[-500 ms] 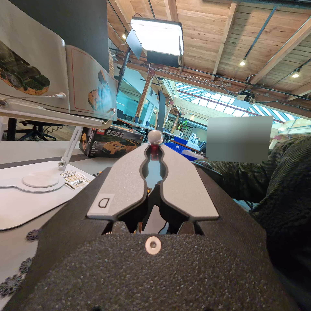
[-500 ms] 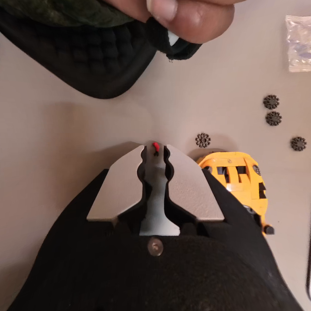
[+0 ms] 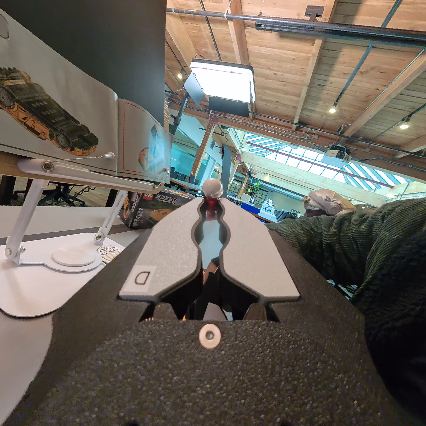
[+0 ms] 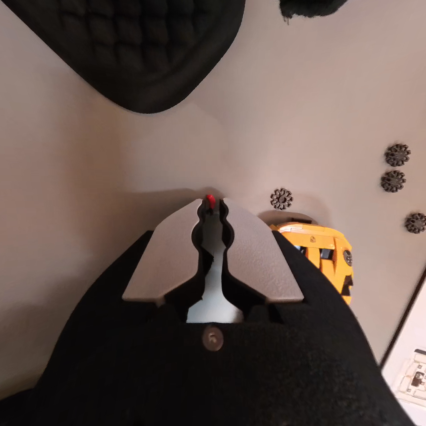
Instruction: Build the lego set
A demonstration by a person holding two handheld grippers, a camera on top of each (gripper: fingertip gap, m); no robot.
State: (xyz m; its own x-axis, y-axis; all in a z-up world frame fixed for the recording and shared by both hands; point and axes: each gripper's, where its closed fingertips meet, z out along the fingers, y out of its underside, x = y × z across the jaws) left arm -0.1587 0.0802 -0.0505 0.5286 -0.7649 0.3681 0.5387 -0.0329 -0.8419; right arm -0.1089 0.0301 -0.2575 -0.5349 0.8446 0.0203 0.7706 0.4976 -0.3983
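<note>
Red, maybe plastic, sliver point(image 4: 210, 200) between tongs point(image 4: 211, 202)

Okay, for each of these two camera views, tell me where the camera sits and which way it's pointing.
Left wrist view: rides the left gripper, tilted upward toward the wooden ceiling and instruction booklet; a green sleeve shows at right, and a minifigure sits clamped at the fingertips.
Right wrist view: rides the right gripper, looking straight down at the table, the yellow car and a red piece.
Shared: I can't confirm any object common to both.

Orange car point(image 4: 322, 249), black spoked wheels point(image 4: 281, 199), red piece point(image 4: 210, 200), white-helmeted red figure point(image 3: 212, 198).
</note>
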